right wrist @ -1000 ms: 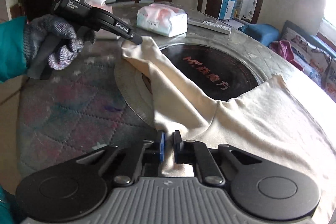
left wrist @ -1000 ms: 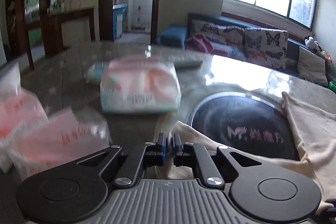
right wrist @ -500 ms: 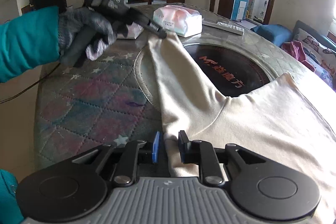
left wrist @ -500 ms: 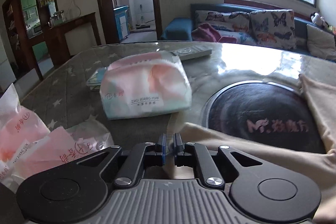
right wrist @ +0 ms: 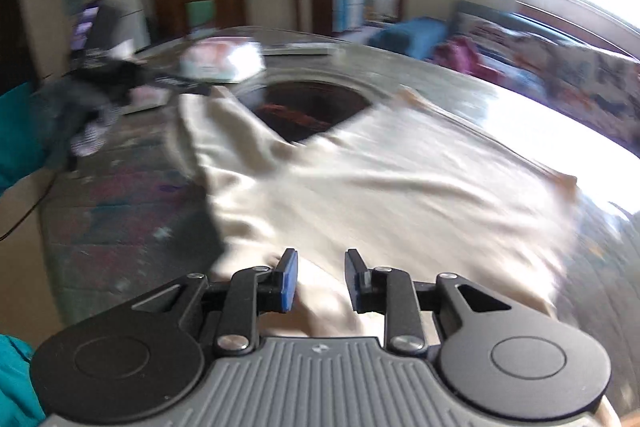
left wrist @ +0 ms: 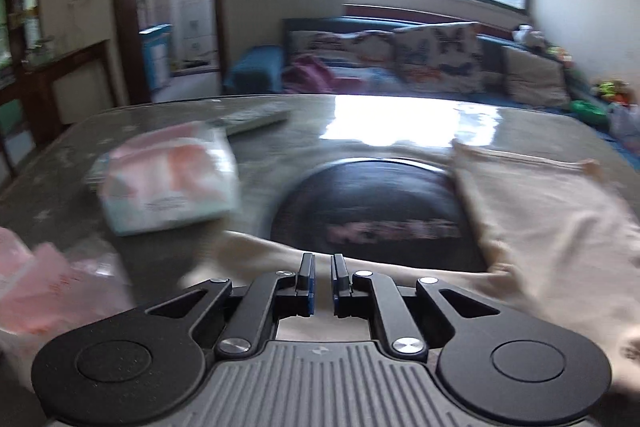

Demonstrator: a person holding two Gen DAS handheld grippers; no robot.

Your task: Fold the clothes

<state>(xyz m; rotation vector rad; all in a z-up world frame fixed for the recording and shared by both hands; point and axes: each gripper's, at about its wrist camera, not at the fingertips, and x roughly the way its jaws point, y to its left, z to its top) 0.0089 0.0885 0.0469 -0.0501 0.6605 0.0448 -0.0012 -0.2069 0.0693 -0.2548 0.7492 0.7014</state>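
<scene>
A cream garment (right wrist: 380, 183) lies spread over the round table, partly covering a black hotplate (right wrist: 312, 103). My right gripper (right wrist: 320, 267) is open just above the garment's near edge, holding nothing. My left gripper (left wrist: 322, 267) has its jaws slightly apart over the long sleeve (left wrist: 256, 255), with a small gap between the pads. In the right wrist view the left gripper (right wrist: 176, 83) sits at the far end of that sleeve (right wrist: 224, 143). The garment's body (left wrist: 552, 223) lies to the right in the left wrist view. Both views are blurred by motion.
A tissue pack (left wrist: 168, 179) and a remote (left wrist: 256, 119) lie on the table beyond the hotplate (left wrist: 384, 215). Pink plastic packs (left wrist: 52, 287) sit at the near left. A sofa (left wrist: 420, 63) stands behind the table. A patterned cloth (right wrist: 124, 199) covers the table's left side.
My right gripper has opened wide and let go of the garment, and has swung right over it. My left gripper's jaws have parted a little at the sleeve end.
</scene>
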